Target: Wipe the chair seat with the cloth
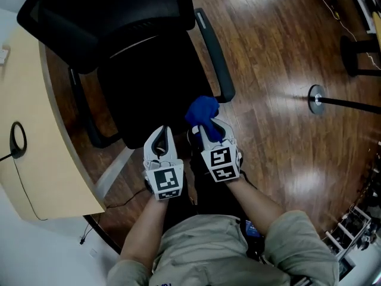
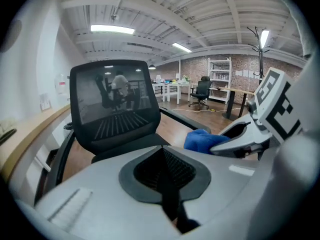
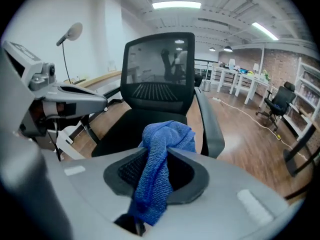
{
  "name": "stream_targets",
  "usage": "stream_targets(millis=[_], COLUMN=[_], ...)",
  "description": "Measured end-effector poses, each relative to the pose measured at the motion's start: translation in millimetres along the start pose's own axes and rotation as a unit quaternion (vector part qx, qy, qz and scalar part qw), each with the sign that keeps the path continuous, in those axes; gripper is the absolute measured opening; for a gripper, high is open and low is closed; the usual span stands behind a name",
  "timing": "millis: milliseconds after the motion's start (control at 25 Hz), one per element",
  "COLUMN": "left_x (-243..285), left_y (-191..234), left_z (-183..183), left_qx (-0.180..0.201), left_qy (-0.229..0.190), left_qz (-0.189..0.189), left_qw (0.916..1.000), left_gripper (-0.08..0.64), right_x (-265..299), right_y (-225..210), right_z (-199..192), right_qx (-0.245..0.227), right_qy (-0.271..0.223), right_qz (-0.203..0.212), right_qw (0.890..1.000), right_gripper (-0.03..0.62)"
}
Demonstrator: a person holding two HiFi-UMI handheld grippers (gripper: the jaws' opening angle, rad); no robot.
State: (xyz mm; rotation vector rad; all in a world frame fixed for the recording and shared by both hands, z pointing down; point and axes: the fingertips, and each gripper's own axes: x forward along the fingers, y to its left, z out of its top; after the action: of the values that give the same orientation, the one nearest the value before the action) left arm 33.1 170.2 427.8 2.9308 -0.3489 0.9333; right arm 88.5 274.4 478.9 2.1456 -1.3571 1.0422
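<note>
A black office chair stands in front of me, its seat (image 1: 149, 94) bare and its mesh backrest (image 1: 113, 11) on the far side. Both grippers hover side by side over the seat's near edge. My right gripper (image 1: 205, 127) is shut on a blue cloth (image 1: 201, 109), which bunches above the fingertips and hangs down between the jaws in the right gripper view, cloth (image 3: 160, 159) over seat (image 3: 145, 126). Beside it on the left, my left gripper (image 1: 162, 134) has its fingertips together and holds nothing. The left gripper view shows the backrest (image 2: 115, 106) and the cloth (image 2: 200, 139).
A light wooden desk (image 1: 36, 130) with a black cable curves along the chair's left. The chair's right armrest (image 1: 214, 55) runs beside the seat. Wood floor (image 1: 286, 52) lies to the right, with a stand's round base (image 1: 316, 98) on it.
</note>
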Motion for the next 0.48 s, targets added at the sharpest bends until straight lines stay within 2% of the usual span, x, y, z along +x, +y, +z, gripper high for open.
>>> stream_targets(millis=[120,280,480], left_x=[-32.8,-81.8,-152.2], left_y=[16.5,54.8,103.9], left_z=[12.1,24.0,31.9], left_qx=[-0.001,-0.022,-0.059], left_qy=[-0.005,-0.015,-0.035], left_qz=[0.010,0.055,0.120], left_qw=[0.9999,0.9981,0.9904], left_gripper=[0.005,0.005,0.005], right_x=[-24.2,-48.1,-64.6], right_y=[18.8,58.4,133.5], right_z=[36.7,79.5,129.4], right_qx=[-0.023,-0.059,-0.130], right_qy=[-0.025,-0.051,-0.085], right_qz=[0.011,0.045,0.113], right_qw=[0.999,0.996,0.981], right_gripper=[0.092,0.092,0.092])
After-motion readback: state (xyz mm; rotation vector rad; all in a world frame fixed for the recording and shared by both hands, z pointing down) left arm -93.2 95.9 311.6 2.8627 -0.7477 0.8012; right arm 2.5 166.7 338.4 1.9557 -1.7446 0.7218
